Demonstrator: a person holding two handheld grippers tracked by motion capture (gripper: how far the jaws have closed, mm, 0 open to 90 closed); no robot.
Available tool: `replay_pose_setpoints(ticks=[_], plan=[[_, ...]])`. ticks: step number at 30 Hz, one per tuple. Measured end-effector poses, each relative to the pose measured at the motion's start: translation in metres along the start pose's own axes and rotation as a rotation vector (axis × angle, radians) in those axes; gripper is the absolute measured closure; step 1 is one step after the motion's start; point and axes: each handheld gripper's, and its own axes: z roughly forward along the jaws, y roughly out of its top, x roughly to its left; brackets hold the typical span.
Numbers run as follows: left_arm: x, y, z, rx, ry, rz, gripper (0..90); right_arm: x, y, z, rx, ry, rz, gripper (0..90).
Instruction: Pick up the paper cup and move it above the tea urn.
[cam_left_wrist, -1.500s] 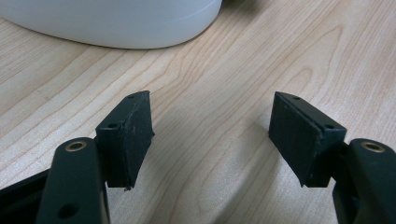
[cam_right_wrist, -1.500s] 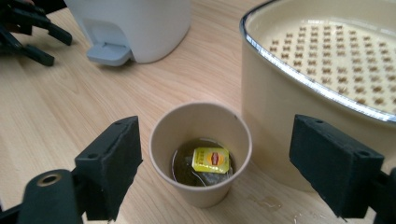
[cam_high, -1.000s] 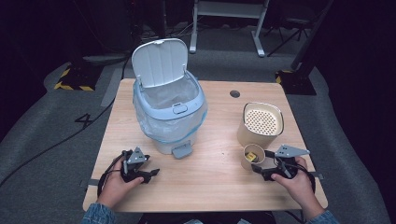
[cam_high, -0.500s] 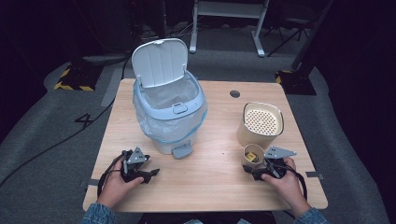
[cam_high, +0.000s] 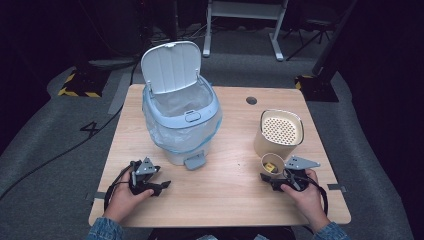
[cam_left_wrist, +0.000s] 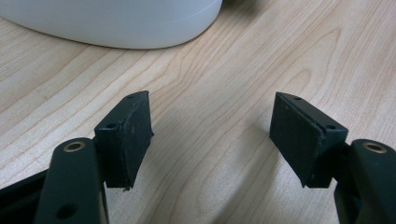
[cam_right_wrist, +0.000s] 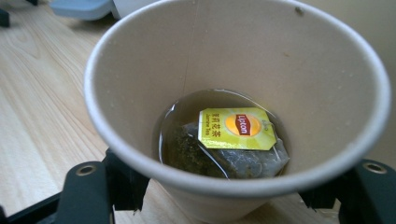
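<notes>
1. Nearest to me, the right hand-held gripper (cam_high: 274, 176) has its jaws either side of a paper cup (cam_right_wrist: 233, 93). They have just been closing, and in the right gripper view the cup sits squarely between them. I cannot tell whether the pads press on its wall yet, since the rim hides them.
2. The cup stands on the table (cam_high: 235, 200), right at the tips of that gripper. Inside lie a little tea and a used tea bag (cam_right_wrist: 224, 154), with its yellow tag (cam_right_wrist: 236, 128) floating on top.
3. The left hand-held gripper (cam_high: 159, 184) rests on the table well away from the cup, jaws wide apart with nothing but bare wood between them.
4. Just beyond the cup, touching or nearly so, stands a cream container with a perforated strainer top (cam_high: 281, 131).
5. Farther off, ahead of the left gripper, is a pedal bin (cam_high: 182, 125) with a clear liner and its lid (cam_high: 170, 66) standing open.
6. My reading is that the work is at its start. The grasp is being made, the cup is not yet lifted, and draining and binning, if that is the aim, remain.
</notes>
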Motion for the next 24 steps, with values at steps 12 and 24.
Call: replay_pose_setpoints(ticks=[12, 24], plan=[[-0.001, 0.0, 0.0, 0.005, 0.011, 0.014, 29.9, 0.002, 0.032, -0.034, -0.021, 0.012, -0.01, 31.8], [-0.001, 0.001, 0.001, 0.006, 0.015, 0.018, 29.9, -0.007, 0.056, -0.062, -0.023, 0.0, 0.011, 31.9]])
